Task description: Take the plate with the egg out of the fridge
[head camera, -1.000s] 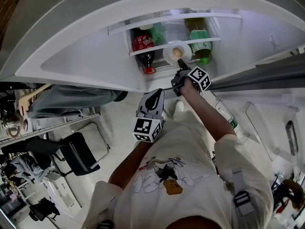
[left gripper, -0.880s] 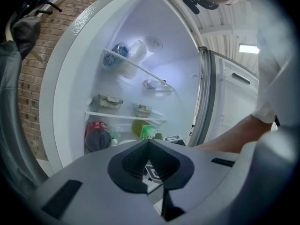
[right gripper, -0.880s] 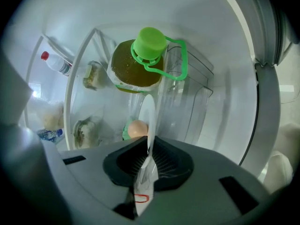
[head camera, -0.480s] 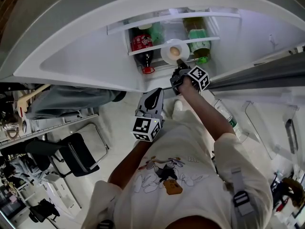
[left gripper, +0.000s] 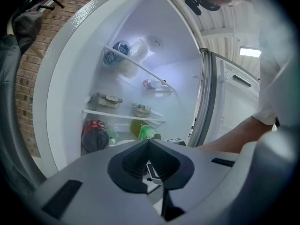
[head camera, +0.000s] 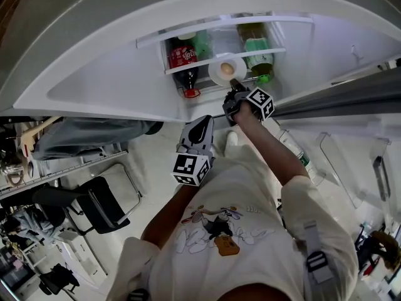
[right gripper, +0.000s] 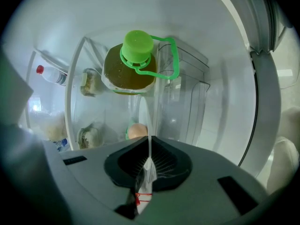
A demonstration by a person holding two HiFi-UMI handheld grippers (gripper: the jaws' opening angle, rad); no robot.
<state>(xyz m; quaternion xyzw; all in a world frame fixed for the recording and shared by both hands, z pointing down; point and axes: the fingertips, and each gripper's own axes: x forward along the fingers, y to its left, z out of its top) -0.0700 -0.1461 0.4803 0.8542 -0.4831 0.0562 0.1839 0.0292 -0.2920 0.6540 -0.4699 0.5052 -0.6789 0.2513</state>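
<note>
1. The right tool (right gripper: 149, 146) is clamped on the rim of the plate (right gripper: 143, 109), which shows edge-on as a thin white line between its jaws.
2. The egg (right gripper: 137, 130) lies on the plate just past the jaw tips.
3. From the head view, the right tool (head camera: 234, 93) reaches into the open fridge (head camera: 113, 74), and the plate (head camera: 219, 75) sits at the front rail of a shelf (head camera: 200, 66). Whether it rests on the shelf or is lifted clear cannot be told.
4. The plate is between a cola bottle (head camera: 183, 58) on its left and a green-capped bottle (head camera: 258, 50) of yellowish drink on its right.
5. The left tool (left gripper: 149, 146) has its jaws closed together with nothing between them.
6. It (head camera: 199, 130) hangs outside the fridge, below the fridge's lower edge and near the right forearm.
</note>
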